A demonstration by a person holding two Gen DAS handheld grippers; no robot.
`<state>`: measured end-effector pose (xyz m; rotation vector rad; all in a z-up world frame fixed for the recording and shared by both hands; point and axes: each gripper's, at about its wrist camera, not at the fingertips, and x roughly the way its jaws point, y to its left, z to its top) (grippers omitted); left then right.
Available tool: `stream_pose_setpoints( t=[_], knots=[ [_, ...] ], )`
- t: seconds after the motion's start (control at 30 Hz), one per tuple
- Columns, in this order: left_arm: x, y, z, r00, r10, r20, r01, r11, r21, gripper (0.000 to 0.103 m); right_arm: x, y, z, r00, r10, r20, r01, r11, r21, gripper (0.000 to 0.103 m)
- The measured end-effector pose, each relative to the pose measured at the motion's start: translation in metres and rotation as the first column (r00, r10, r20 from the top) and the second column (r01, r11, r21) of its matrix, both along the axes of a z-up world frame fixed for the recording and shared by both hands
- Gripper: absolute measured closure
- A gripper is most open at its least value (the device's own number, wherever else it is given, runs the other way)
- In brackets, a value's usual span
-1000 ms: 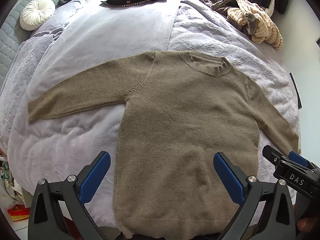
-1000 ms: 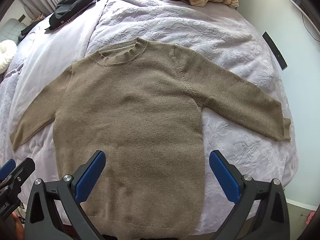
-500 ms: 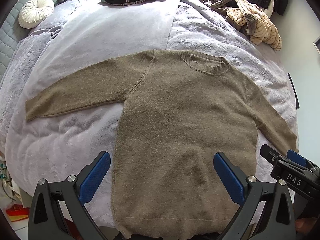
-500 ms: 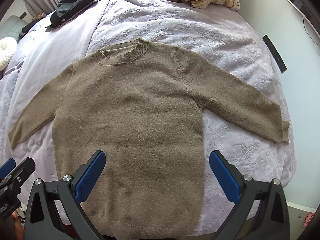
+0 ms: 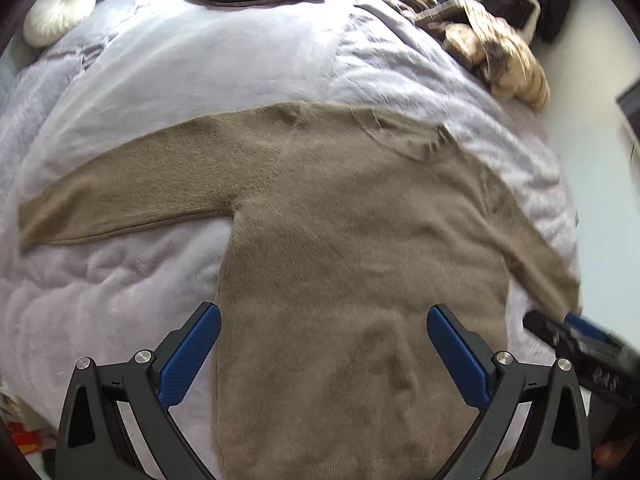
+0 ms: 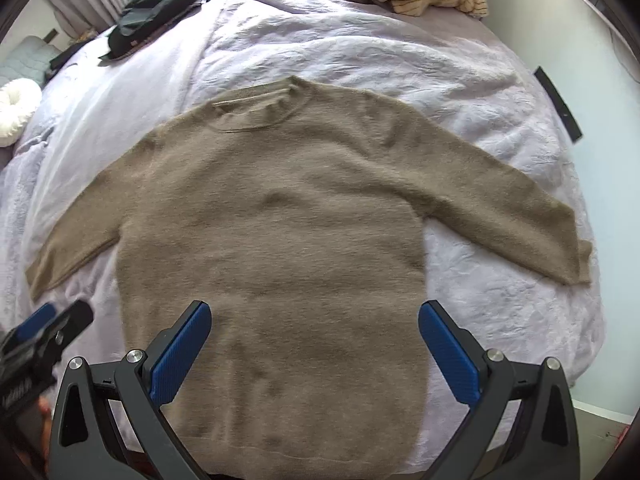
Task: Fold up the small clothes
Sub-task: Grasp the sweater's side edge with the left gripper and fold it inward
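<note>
Left wrist view: white round cushion [image 5: 58, 12] at upper left on the lilac bedspread [image 5: 120, 300]. Brown sweater [image 5: 352, 240] lies flat across centre frame, sleeves spread, collar toward the top. Left gripper [image 5: 323, 354] at bottom centre, blue pads wide apart, grasping nothing, above the sweater's lower body. Striped garment pile [image 5: 504, 64] at upper right. Right wrist view: dark clothing [image 6: 160, 12] at upper left; right gripper [image 6: 314, 354] at bottom centre, likewise spread and empty above the hem area.
</note>
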<state>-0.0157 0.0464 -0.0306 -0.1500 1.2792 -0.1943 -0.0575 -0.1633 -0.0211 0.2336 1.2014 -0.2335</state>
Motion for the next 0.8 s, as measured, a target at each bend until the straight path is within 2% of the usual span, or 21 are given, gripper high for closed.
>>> stream_pose_setpoints(
  t=[0.13, 0.27, 0.37, 0.47, 0.57, 0.63, 0.67, 0.7, 0.73, 0.77, 0.8],
  knots=[
    [0.02, 0.062, -0.025, 0.992, 0.128, 0.023, -0.125, 0.987, -0.105, 0.0, 0.004, 0.027, -0.004, 0.998, 0.063, 0.013, -0.064, 0.998, 0.01, 0.0],
    [0.035, 0.14, -0.055, 0.956, 0.288, 0.045, -0.279, 0.949, -0.143, 0.0, 0.012, 0.061, -0.013, 0.99, 0.14, -0.002, -0.14, 0.99, 0.02, 0.0],
    [0.042, 0.203, -0.081, 0.907, 0.42, 0.042, -0.406, 0.896, -0.182, 0.0, 0.018, 0.086, -0.023, 0.98, 0.194, -0.035, -0.194, 0.981, 0.024, 0.0],
    [0.048, 0.257, -0.113, 0.842, 0.54, 0.022, -0.526, 0.828, -0.196, 0.0, 0.021, 0.109, -0.036, 0.968, 0.24, -0.072, -0.238, 0.971, 0.035, 0.0],
    [0.054, 0.29, -0.143, 0.792, 0.611, -0.015, -0.602, 0.776, -0.187, 0.0, 0.023, 0.126, -0.047, 0.956, 0.278, -0.099, -0.275, 0.961, 0.037, 0.0],
    [0.058, 0.303, -0.154, 0.765, 0.644, -0.008, -0.631, 0.746, -0.213, 0.001, 0.023, 0.135, -0.053, 0.947, 0.302, -0.112, -0.301, 0.953, 0.032, 0.0],
    [0.058, 0.305, -0.154, 0.752, 0.659, 0.009, -0.643, 0.736, -0.212, 0.008, 0.023, 0.139, -0.055, 0.942, 0.314, -0.118, -0.313, 0.949, 0.03, 0.0],
    [0.059, 0.306, -0.152, 0.733, 0.679, 0.039, -0.661, 0.724, -0.197, 0.024, 0.023, 0.142, -0.056, 0.939, 0.323, -0.122, -0.321, 0.946, 0.03, 0.0],
    [0.06, 0.308, -0.151, 0.724, 0.688, 0.055, -0.669, 0.718, -0.192, 0.037, 0.022, 0.146, -0.058, 0.935, 0.332, -0.128, -0.331, 0.943, 0.032, 0.0],
    [0.06, 0.309, -0.15, 0.712, 0.699, 0.071, -0.678, 0.71, -0.193, 0.064, 0.022, 0.148, -0.06, 0.932, 0.338, -0.131, -0.336, 0.941, 0.035, 0.0],
    [0.06, 0.311, -0.149, 0.706, 0.704, 0.077, -0.68, 0.704, -0.206, 0.085, 0.022, 0.149, -0.061, 0.93, 0.343, -0.133, -0.341, 0.939, 0.038, 0.0]
  ],
)
